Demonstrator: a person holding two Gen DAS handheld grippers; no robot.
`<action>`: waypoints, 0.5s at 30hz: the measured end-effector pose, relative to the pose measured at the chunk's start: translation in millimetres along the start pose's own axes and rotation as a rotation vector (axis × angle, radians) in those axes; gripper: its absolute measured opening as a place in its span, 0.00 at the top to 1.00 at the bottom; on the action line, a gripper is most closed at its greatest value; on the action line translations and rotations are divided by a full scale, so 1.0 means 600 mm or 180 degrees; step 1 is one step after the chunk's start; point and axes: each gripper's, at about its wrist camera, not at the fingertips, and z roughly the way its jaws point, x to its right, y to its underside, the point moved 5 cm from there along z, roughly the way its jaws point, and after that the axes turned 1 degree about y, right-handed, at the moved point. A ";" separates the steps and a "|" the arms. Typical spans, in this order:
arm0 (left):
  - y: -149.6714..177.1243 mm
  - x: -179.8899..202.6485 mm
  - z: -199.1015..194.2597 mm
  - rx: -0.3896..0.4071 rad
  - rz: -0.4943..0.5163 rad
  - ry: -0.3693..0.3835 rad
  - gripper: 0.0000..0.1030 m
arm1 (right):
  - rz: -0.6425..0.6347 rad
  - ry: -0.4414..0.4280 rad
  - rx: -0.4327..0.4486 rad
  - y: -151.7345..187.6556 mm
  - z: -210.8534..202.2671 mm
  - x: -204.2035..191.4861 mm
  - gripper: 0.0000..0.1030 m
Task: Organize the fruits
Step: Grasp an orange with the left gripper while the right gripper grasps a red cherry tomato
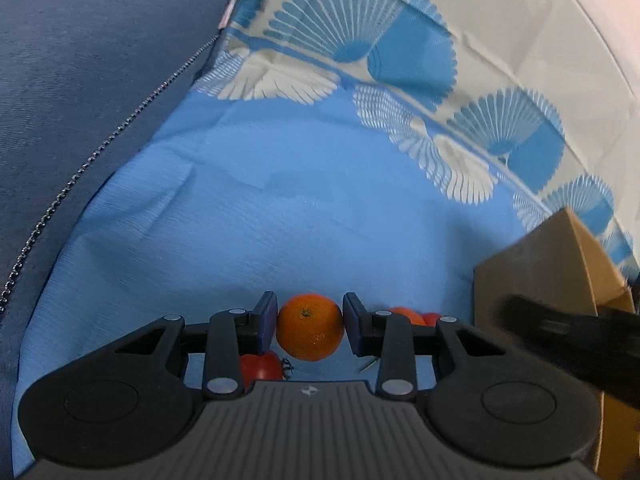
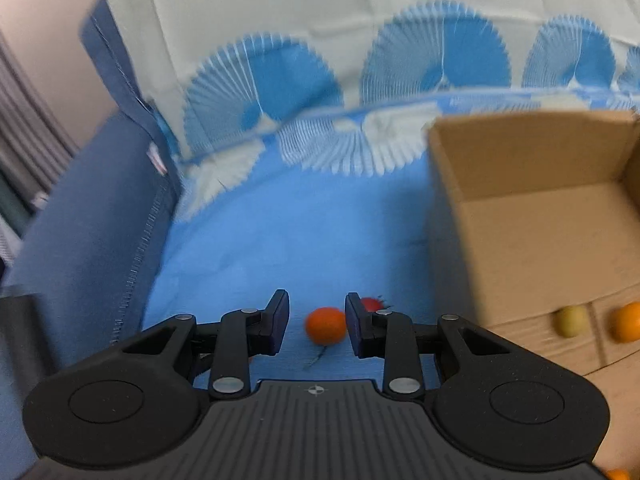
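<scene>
Left tongs (image 1: pixel 310 322): you have them clamped on an orange (image 1: pixel 310 327); both pads touch its sides and it hangs between them above the blue cloth (image 1: pixel 280 220).
Grip check: the pads sit about at the widest part of the orange, which looks a sound hold; I judge you need no more squeeze, as the skin would bruise.
Below the left tongs: a tomato (image 1: pixel 260 366) lies just under the left pad, and a second orange (image 1: pixel 406 315) with a bit of another red fruit (image 1: pixel 432 318) lies behind the right pad. Lift clear so you do not drag across them.
Box: the cardboard box (image 1: pixel 540 272) stands to the right of the left tongs. Carry the orange over its near wall, then lower before letting go so it does not bounce.
Right tongs (image 2: pixel 316 322): nothing is held; the pads stand narrowly apart with blue cloth between them. This view is blurred.
Ahead of the right tongs: an orange on the cloth (image 2: pixel 326 325) lies between the tips and a tomato (image 2: pixel 371 304) just behind the right pad. Widen before you reach for either.
Inside the box: a yellowish fruit (image 2: pixel 572 320) and an orange (image 2: pixel 628 322) sit in separate sections. Put yours with the orange, I would say.
Crowding: both tongs work close together near the box; let one pass first.
</scene>
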 end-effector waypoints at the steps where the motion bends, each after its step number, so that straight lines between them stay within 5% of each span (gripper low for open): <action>1: -0.002 0.000 -0.002 0.0012 -0.0013 0.0013 0.62 | 0.0031 0.0083 -0.0043 0.003 0.017 -0.008 0.68; 9: -0.006 -0.007 -0.008 0.0067 -0.0118 0.0117 0.62 | 0.0505 0.0838 -0.0335 0.003 0.129 0.025 0.53; 15: -0.009 -0.009 -0.017 0.0139 -0.0154 0.0210 0.61 | 0.0823 0.0910 -0.0573 0.013 0.169 0.059 0.57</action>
